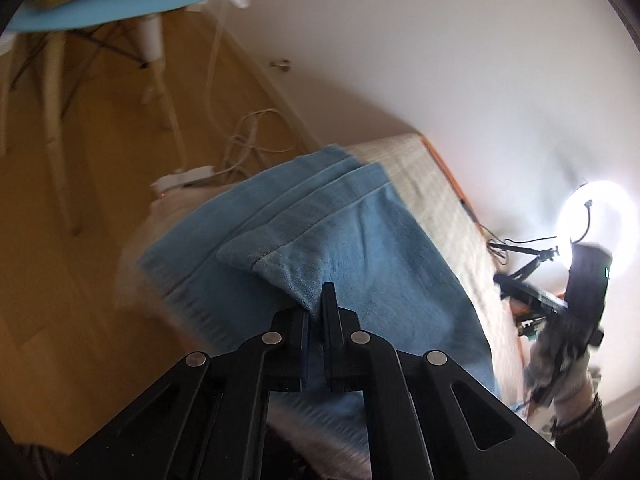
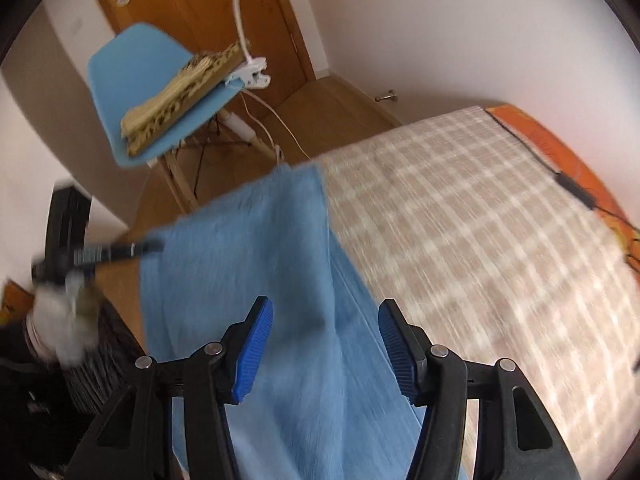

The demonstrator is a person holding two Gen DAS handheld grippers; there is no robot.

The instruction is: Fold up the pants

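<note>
Soft, light, floppy blue pants (image 1: 360, 232) draped on the checked bed (image 2: 460, 208), pinched at a corner by the clamped-tight left gripper (image 1: 316, 312), spread right gripper (image 2: 326, 336) hovering empty above — best grabbed at hems.

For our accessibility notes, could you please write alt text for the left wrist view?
The left gripper is shut on a fold of the blue pants, which lie on a checked bed cover. Wooden floor and a blue chair lie beyond.
</note>
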